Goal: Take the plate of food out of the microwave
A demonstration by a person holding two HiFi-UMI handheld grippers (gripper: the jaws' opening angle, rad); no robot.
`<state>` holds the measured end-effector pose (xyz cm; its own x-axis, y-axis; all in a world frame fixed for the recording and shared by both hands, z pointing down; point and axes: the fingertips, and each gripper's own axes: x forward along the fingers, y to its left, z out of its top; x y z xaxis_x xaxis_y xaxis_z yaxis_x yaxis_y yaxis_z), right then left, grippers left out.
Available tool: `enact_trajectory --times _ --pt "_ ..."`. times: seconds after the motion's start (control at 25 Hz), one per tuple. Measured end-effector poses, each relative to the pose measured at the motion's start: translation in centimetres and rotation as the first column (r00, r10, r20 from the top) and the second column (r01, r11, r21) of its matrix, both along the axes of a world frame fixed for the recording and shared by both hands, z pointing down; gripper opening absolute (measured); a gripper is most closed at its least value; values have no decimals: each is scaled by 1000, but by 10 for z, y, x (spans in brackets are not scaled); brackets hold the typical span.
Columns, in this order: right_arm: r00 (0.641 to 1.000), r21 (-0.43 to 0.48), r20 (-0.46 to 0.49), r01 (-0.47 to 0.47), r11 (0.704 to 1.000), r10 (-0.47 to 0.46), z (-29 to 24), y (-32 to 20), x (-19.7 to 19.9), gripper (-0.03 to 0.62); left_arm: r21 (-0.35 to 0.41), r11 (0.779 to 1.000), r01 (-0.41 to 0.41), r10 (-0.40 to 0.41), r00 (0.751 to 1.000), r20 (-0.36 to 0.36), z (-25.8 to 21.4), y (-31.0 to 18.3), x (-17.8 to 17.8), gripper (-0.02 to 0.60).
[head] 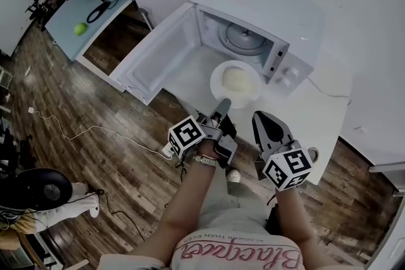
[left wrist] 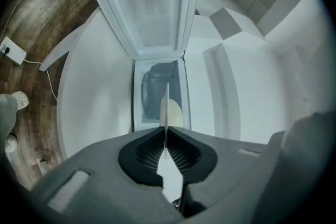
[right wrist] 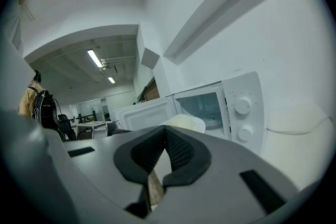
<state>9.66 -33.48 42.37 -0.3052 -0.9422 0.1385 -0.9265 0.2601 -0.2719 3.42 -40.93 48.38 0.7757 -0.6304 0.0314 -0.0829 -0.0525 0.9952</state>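
The white microwave [head: 297,41] stands on the counter with its door [head: 161,50] swung wide to the left and its glass turntable [head: 243,38] bare. A white plate [head: 250,93] carrying pale food [head: 234,79] hangs in front of the opening, outside the cavity. My left gripper [head: 223,107] is shut on the plate's near rim. In the left gripper view the plate [left wrist: 166,107] shows edge-on between the pads, with the food [left wrist: 175,113] beside it. My right gripper [head: 261,120] hovers just right of the plate, shut and empty. Its own view shows the food [right wrist: 186,123] and the microwave [right wrist: 241,107].
The white counter [head: 329,92] runs to the right of the microwave. A desk [head: 88,9] with a green object stands at the far left. A cable [head: 95,131] lies on the wooden floor below. A person [right wrist: 31,97] stands far off in the room.
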Motion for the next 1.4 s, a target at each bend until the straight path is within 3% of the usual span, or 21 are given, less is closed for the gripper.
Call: enact_trajectory --times 0.64,1.4 --pt "999 44 15 40 998 -41 -29 11 3 12 27 999 36 -37 999 2 -30 13 -12 20" --pt "999 107 33 -42 993 38 -65 -11 8 12 38 999 -38 38 999 -8 -66 -4 -15 20"
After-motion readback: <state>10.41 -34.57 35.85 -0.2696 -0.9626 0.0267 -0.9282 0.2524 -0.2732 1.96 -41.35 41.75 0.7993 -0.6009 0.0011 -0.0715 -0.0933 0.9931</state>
